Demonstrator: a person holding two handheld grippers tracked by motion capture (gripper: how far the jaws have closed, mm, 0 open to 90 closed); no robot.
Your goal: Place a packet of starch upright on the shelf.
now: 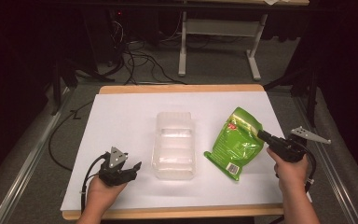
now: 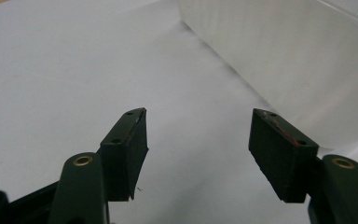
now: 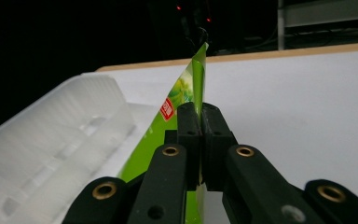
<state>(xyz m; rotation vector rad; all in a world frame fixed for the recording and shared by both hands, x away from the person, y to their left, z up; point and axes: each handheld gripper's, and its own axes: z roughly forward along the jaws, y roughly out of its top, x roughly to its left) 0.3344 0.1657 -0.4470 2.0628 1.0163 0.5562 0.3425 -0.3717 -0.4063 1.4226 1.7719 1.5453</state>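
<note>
Fingers of our right gripper (image 1: 262, 135) are pinched tight on the edge of the green bag (image 1: 235, 142), which tilts up on the right side of the counter (image 1: 121, 112), just beside the clear box (image 1: 175, 145). Our left gripper (image 2: 198, 149) rests near the box with its fingers wide apart, holding nothing.
</note>
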